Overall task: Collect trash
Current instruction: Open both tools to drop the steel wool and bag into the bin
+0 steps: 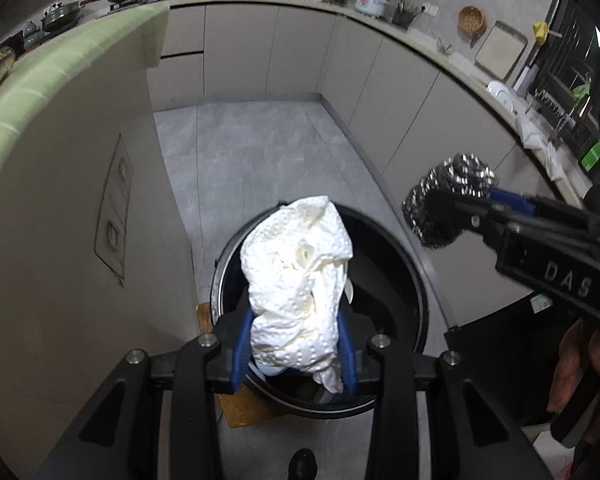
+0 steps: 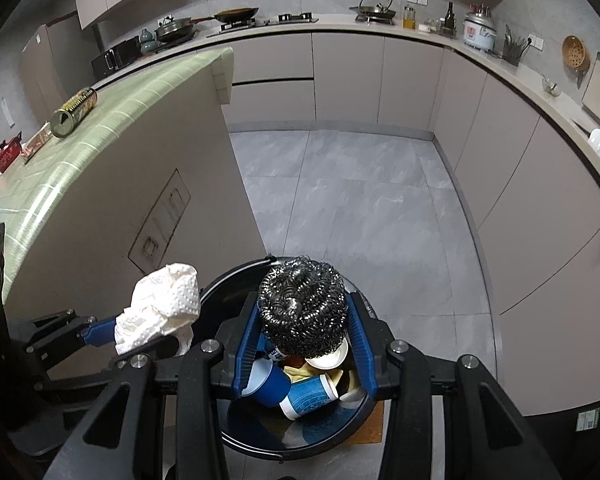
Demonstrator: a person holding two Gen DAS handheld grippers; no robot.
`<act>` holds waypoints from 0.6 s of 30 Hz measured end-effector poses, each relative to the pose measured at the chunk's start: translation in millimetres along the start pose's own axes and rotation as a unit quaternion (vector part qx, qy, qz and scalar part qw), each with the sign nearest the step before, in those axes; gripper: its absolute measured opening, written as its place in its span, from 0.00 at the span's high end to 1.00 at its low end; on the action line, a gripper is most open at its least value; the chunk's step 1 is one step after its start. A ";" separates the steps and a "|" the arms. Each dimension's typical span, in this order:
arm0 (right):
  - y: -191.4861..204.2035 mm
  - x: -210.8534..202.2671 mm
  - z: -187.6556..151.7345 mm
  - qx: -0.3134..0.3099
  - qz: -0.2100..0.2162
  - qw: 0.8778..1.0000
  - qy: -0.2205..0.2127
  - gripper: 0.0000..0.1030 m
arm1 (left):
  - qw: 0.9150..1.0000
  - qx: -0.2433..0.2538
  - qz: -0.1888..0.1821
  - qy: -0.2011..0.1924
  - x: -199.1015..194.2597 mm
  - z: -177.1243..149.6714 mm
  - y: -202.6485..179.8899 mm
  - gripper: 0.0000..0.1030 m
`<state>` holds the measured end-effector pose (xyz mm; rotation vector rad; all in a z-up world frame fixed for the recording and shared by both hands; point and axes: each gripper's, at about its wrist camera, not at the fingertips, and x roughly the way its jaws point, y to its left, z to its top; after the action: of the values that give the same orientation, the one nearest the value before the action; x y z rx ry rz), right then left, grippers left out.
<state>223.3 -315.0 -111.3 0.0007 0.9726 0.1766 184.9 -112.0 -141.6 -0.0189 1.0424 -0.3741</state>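
Note:
My left gripper [image 1: 294,356] is shut on a crumpled white paper towel [image 1: 296,280], held over the round black trash bin [image 1: 414,292] on the floor. My right gripper [image 2: 305,340] is shut on a steel wool scrubber [image 2: 303,308], also above the bin [image 2: 236,436]. Inside the bin lie blue and white paper cups [image 2: 308,396] and yellowish scraps. In the left wrist view the scrubber [image 1: 448,208] hangs at the right, beyond the bin's rim. In the right wrist view the towel [image 2: 160,308] sits at the left, by the bin's edge.
A counter with a green tiled top [image 2: 112,120] stands close on the left, with a tin can [image 2: 74,112] lying on it. Beige cabinets [image 2: 500,168] run along the back and right. Grey floor tiles [image 2: 340,200] stretch beyond the bin. A person's hand [image 1: 580,368] holds the right gripper.

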 end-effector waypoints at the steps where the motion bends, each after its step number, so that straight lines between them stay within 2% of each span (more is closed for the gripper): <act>1: -0.8 5.1 -2.0 0.000 0.001 1.000 0.004 0.57 | 1.000 0.000 0.001 0.006 4.9 -4.0 -0.2 0.64; 12: -7.8 47.3 -14.3 -0.001 0.022 0.999 0.038 0.57 | 0.999 -0.008 0.004 0.038 34.0 -20.6 -8.0 0.63; 13: -7.3 50.6 -14.0 -0.002 0.028 0.999 0.043 0.56 | 0.999 -0.005 0.001 0.041 36.9 -21.8 -9.4 0.58; 14: -7.1 55.4 -13.0 -0.007 0.032 0.998 0.048 0.51 | 0.999 0.000 0.011 0.045 40.4 -23.4 -11.3 0.48; 15: -13.0 59.9 -11.1 0.000 0.015 0.999 0.052 0.40 | 0.998 0.000 0.038 0.048 42.2 -24.5 -11.4 0.34; 16: -21.5 59.5 -8.8 0.012 -0.004 0.999 0.046 0.00 | 0.997 -0.007 0.067 0.043 38.3 -25.7 -9.3 0.13; 17: -29.9 54.2 -7.2 0.027 -0.008 0.999 0.033 0.00 | 0.997 -0.017 0.068 0.028 30.0 -24.8 -7.5 0.06; 18: -39.8 48.5 -5.1 0.043 -0.005 0.999 0.027 0.00 | 0.997 -0.027 0.065 0.016 20.2 -22.8 -5.3 0.06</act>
<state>251.7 -347.4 -157.1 0.0706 1.0330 0.1262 173.1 -119.7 -169.2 0.0073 1.0787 -0.2281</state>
